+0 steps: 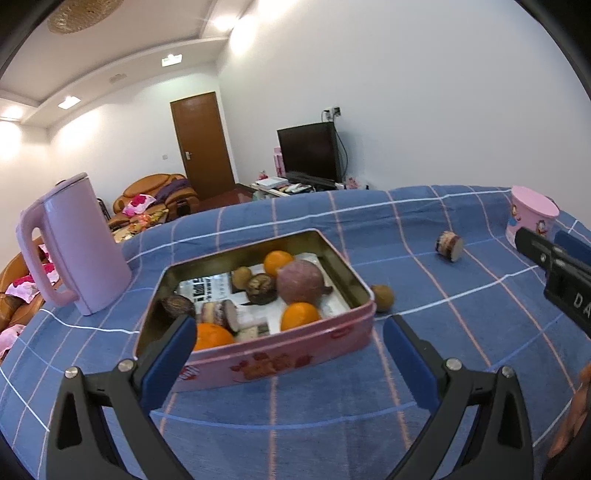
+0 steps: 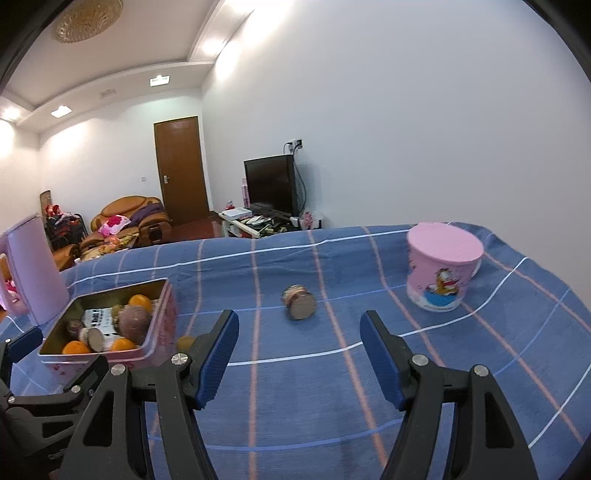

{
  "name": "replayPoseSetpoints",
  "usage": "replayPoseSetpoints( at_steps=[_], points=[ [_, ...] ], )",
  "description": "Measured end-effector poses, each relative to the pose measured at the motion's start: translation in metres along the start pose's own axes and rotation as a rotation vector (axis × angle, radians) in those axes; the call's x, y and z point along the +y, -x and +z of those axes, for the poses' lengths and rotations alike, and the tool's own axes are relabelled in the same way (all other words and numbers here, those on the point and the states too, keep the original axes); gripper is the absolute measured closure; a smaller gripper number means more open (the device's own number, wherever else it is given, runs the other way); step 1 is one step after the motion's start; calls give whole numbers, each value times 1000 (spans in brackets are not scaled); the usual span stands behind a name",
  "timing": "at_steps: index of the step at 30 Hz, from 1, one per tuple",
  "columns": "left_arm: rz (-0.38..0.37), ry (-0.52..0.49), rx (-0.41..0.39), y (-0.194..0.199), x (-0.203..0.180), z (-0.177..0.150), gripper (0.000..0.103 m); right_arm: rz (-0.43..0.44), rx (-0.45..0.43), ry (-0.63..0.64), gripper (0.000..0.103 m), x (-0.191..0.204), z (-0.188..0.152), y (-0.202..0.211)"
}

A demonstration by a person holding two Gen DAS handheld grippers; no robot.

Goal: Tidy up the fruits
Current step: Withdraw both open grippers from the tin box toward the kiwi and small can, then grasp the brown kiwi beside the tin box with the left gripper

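Pink kettle (image 1: 74, 243) upright on blue checked tablecloth (image 1: 295, 398), near left edge; pink lidded cup with cartoon print (image 2: 441, 271) upright toward far right corner, well apart from kettle; beyond table, brown wooden door (image 1: 202, 142) shut in white wall; dark television (image 1: 310, 151) on low white stand (image 2: 240, 221), cables running up to wall socket; orange-brown sofa (image 2: 129, 218) strewn with pink and purple cloth; round ceiling lamp (image 2: 86, 18).

White walls (image 2: 369, 129) and a stepped ceiling (image 2: 140, 48) with lit recessed lamps (image 2: 61, 110) enclose the room. At the far end stands a brown wooden door (image 2: 181, 170); right of it, a dark television (image 2: 271, 184) on a low white stand (image 2: 243, 225); left, tan leather sofas (image 2: 125, 218) strewn with cushions.
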State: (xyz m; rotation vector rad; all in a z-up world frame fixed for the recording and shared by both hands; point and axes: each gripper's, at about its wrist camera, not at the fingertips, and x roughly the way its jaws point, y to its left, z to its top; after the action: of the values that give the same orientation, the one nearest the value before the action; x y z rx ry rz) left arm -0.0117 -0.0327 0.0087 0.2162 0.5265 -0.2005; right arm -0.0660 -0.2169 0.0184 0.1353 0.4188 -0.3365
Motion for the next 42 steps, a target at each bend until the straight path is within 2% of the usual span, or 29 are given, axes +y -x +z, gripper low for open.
replayPoseSetpoints(
  at_steps=[8, 13, 16, 19, 20, 22, 23, 25, 29, 34, 36, 38, 42],
  points=[
    [-105, -6, 35, -2, -18, 0, 0, -32, 14, 37, 33, -27, 3, -8],
    [-102, -66, 45, -5, -44, 5, 1, -14, 26, 28, 33, -39, 3, -11],
    [-181, -80, 72, -10, -54, 10, 2, -7, 34, 29, 33, -43, 4, -12],
    [-247, -121, 93, -15, -59, 20, 11, -2, 41, 31, 33, -49, 3, -12],
    [-306, -154, 115, -19, -61, 26, 16, 2, 44, 25, 33, -50, 3, -12],
    [-378, -221, 152, -26, -65, 34, 17, 18, 52, 8, 33, -54, 4, -12],
    [-412, -297, 184, -32, -70, 39, 17, 23, 56, -1, 33, -55, 4, -12],
    [-424, -429, 220, -41, -78, 44, 19, 40, 61, -22, 33, -59, 5, -12],
    [-441, -588, 278, -55, -86, 52, 37, 62, 79, -50, 33, -62, 5, -13],
    [-448, -697, 361, -76, -96, 55, 49, 94, 103, -82, 33, -65, 5, -15],
    [-442, -736, 392, -84, -100, 51, 58, 99, 104, -92, 33, -68, 5, -14],
    [-423, -771, 434, -95, -106, 50, 61, 100, 105, -98, 33, -69, 6, -14],
    [-398, -795, 452, -106, -111, 57, 62, 105, 108, -127, 33, -74, 7, -14]
  ],
)
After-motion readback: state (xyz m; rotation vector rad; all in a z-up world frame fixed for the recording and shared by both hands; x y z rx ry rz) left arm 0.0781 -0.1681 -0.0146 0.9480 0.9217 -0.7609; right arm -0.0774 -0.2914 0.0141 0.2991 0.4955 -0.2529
